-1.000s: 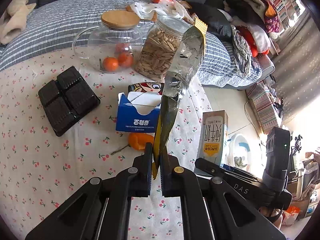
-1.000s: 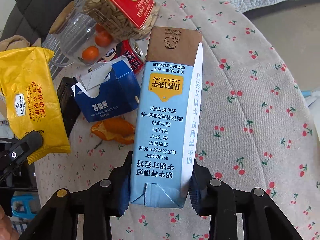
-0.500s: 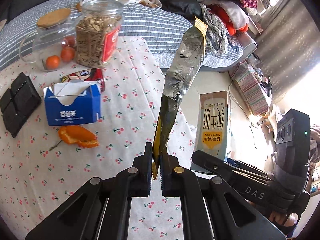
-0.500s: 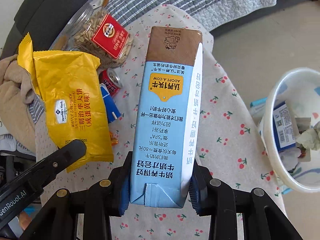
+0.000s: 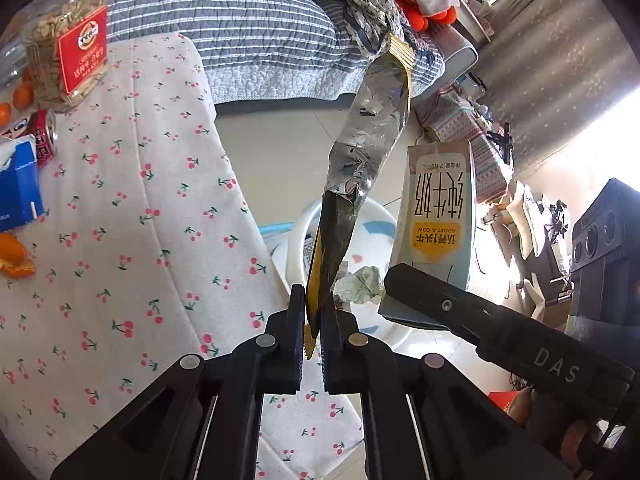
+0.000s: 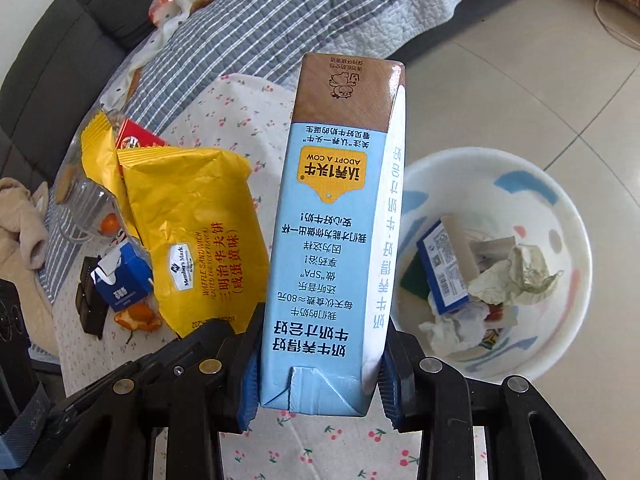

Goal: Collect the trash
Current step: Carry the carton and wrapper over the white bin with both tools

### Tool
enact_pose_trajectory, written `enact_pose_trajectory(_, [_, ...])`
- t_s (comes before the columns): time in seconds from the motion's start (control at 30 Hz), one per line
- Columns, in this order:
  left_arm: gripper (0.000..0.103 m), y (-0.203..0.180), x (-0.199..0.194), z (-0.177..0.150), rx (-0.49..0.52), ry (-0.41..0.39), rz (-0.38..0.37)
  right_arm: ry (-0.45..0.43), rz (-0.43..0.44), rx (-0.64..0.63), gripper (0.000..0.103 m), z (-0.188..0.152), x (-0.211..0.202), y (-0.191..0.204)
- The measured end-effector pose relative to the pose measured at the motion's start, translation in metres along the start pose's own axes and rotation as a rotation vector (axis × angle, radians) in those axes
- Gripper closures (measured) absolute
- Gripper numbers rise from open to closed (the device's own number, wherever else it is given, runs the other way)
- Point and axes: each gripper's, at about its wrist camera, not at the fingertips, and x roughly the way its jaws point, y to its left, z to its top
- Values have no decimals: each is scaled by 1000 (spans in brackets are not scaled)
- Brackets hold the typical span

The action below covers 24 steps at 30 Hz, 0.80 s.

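Note:
My left gripper (image 5: pixel 313 322) is shut on the bottom edge of an empty yellow snack wrapper (image 5: pixel 370 136), silver inside; its yellow printed face shows in the right wrist view (image 6: pixel 200 236). My right gripper (image 6: pixel 316 384) is shut on a light blue milk carton (image 6: pixel 332 236), which also shows in the left wrist view (image 5: pixel 438 216). Both are held past the table's edge, near a white trash bin (image 6: pixel 568 216) on the floor. The bin holds crumpled paper (image 6: pixel 516 276) and a blue box (image 6: pixel 440 268). The bin also shows in the left wrist view (image 5: pixel 372 216) behind the wrapper.
The table with a cherry-print cloth (image 5: pixel 132 240) carries a seed jar (image 5: pixel 68 56), a red can (image 5: pixel 42 136), a blue tissue box (image 5: pixel 16 188), orange peel (image 5: pixel 16 260) and a black tray (image 6: pixel 90 304). A striped quilted sofa (image 5: pixel 240 28) stands behind.
Both grippers have swung right, off the table, with the wrapper and carton still held. The trash bin has come into fuller view beneath them.

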Motion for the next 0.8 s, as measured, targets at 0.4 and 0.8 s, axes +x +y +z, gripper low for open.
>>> enact_pose_trajectory(0.4, [97,-41,66,-1,36,52,-22,26,-79,40,61,7,-3,-53])
enact_pose_trajectory(0.8, [73,-35,84,2,20,72,-8,32,-108,66,61,15,3,-70])
